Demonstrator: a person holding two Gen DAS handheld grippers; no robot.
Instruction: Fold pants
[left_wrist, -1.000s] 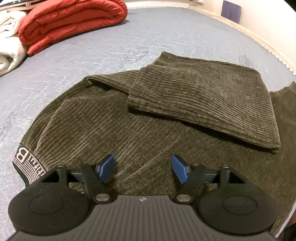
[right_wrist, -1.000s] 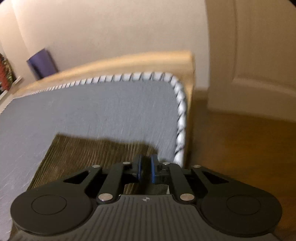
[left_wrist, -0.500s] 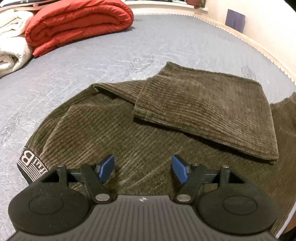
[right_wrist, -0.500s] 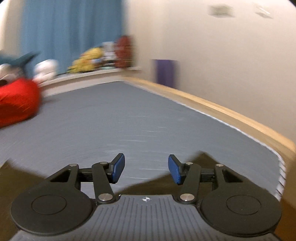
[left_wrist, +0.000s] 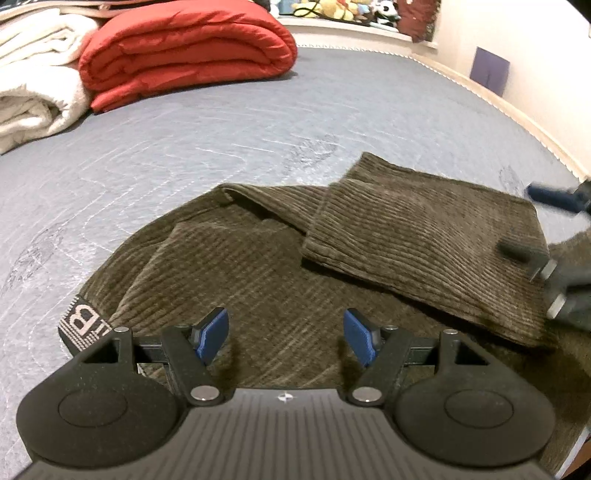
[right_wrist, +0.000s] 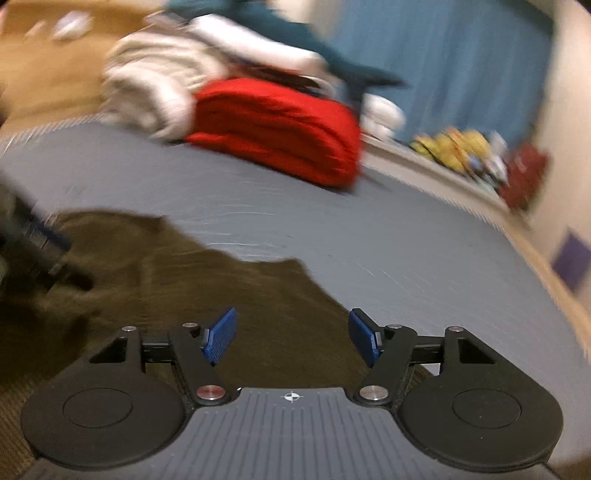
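Note:
Dark olive corduroy pants (left_wrist: 280, 273) lie on the grey mattress (left_wrist: 229, 125), with a leg end folded back over the body (left_wrist: 424, 236). A black and white waistband label (left_wrist: 83, 325) shows at the left edge. My left gripper (left_wrist: 284, 338) is open and empty, low over the pants near the waistband. My right gripper (right_wrist: 291, 338) is open and empty above the pants (right_wrist: 184, 295); it also shows blurred at the right edge of the left wrist view (left_wrist: 554, 229). The left gripper appears blurred at the left of the right wrist view (right_wrist: 29, 243).
A folded red duvet (left_wrist: 184, 51) and cream blankets (left_wrist: 33, 85) lie at the far left of the mattress. Stuffed toys (left_wrist: 332, 9) sit on a ledge behind. The wooden bed edge (left_wrist: 517, 110) and wall run along the right.
My right gripper opened, letting go of the pants, and swung left from the bed corner to face the pants and duvet. My left gripper tilted up slightly and stayed open.

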